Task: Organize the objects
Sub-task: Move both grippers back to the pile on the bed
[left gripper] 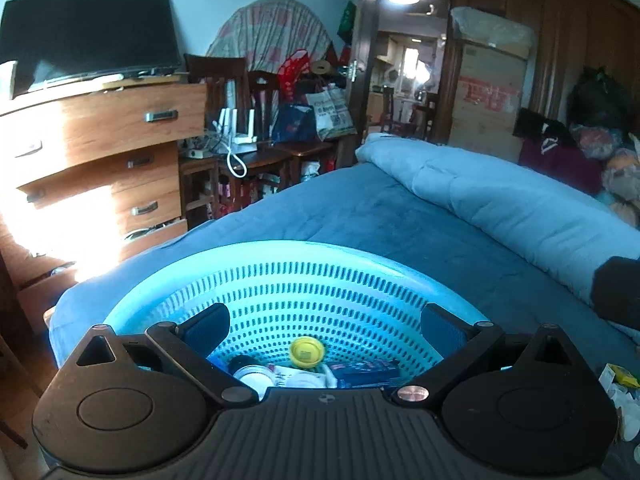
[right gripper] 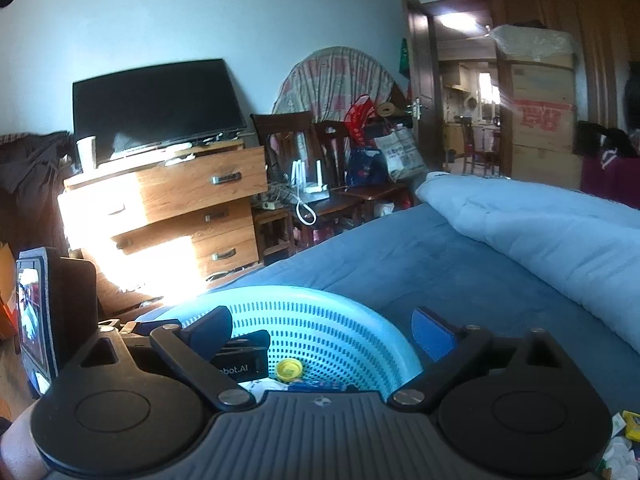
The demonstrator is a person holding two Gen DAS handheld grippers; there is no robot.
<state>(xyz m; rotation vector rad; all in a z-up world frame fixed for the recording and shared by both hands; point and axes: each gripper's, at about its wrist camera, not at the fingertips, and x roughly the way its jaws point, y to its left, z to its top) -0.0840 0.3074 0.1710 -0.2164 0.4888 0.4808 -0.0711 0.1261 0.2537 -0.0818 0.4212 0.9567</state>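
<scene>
the black gripper body [right gripper: 240, 368] over the pale blue perforated plastic basket [right gripper: 340, 336] reads "bot.ai". red print on the brown cardboard box [right gripper: 542, 120] is illegible.

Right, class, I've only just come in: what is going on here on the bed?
A person holds a claw in each hand above a light blue basket that sits on the bed. Both the left claw and the right claw are open and empty. The basket already holds a yellow lid, a small jar and a blue box.
</scene>
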